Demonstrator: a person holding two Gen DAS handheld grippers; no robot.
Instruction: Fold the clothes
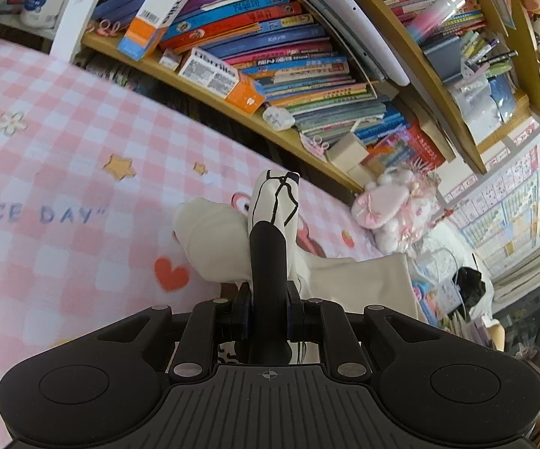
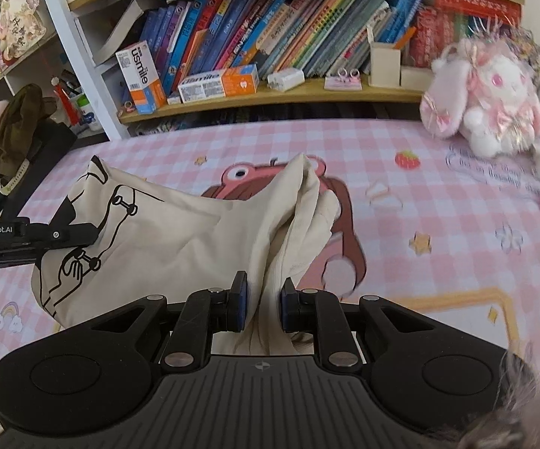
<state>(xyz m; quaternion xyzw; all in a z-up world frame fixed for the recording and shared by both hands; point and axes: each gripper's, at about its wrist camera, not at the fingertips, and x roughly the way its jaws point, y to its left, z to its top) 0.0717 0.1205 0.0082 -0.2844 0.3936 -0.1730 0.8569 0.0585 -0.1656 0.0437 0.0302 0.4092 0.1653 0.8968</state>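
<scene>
Above the pink checked bed sheet [image 2: 401, 172], the cream garment [image 2: 202, 224] with black line drawing hangs lifted between both tongs, the left tongs [image 2: 94, 234] clenched on its printed edge and the right tongs [image 2: 264, 292] gripping a bunched fold, below the bookshelf [image 2: 270, 97].

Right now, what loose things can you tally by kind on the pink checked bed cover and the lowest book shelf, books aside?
Cream garments: 1, cream garment, held up by both grippers
Plush toys: 1, pink plush rabbit
Orange and white toothpaste boxes: 2, one upright, one lying flat
White chargers: 1
Total: 5
</scene>
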